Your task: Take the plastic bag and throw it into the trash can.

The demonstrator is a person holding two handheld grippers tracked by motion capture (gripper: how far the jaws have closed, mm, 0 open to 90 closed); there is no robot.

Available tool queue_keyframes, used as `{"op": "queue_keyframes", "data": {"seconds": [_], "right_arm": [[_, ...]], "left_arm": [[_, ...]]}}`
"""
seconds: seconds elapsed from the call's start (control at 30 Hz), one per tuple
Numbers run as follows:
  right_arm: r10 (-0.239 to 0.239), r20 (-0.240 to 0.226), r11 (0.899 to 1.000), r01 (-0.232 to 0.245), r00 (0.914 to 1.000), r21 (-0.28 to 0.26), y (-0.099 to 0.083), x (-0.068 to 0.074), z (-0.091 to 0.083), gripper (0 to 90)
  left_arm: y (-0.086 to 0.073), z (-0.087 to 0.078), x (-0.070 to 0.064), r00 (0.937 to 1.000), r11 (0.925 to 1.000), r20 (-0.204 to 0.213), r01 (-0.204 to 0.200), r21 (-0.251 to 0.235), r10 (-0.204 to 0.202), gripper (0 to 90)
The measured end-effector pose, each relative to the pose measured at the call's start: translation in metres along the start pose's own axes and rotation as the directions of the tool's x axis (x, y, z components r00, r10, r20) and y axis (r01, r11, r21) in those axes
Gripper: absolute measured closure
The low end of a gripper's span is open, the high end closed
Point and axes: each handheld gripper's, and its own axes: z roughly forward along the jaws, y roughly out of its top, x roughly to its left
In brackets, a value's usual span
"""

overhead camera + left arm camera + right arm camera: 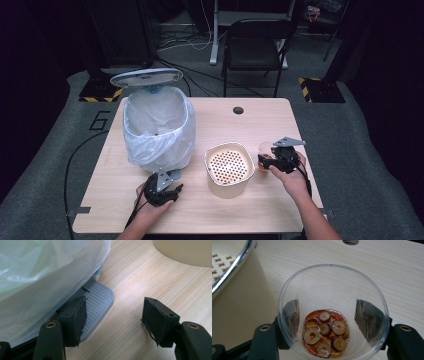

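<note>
A pedal bin [157, 127] lined with a white plastic bag [37, 277] stands at the table's left, its lid [146, 77] raised. My left gripper [167, 192] [116, 320] is open at the bin's foot, its left jaw resting on the grey ribbed pedal [98, 296]. A cream container [229, 167] with a perforated strainer top sits mid-table. To its right, my right gripper [265, 161] [329, 315] is shut on a clear plastic cup [263, 150] [332, 285]. The cup holds a little amber liquid and several red date slices [325, 333].
The cream container's wall [239, 297] is close on the cup's left. A cable hole [238, 110] lies in the light wood table [280, 200] near its far edge. A black chair [255, 42] stands beyond the table. Bare wood runs along the front edge.
</note>
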Motion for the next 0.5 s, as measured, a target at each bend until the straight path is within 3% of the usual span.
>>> {"op": "queue_keyframes", "data": {"seconds": [0.5], "right_arm": [[-0.034, -0.014, 0.999, 0.034, 0.9993, -0.018, 0.021, 0.007, -0.028, 36.7]], "left_arm": [[0.0, 0.0, 0.0, 1.0, 1.0, 0.0, 0.001, 0.0, -0.001, 36.3]]}}
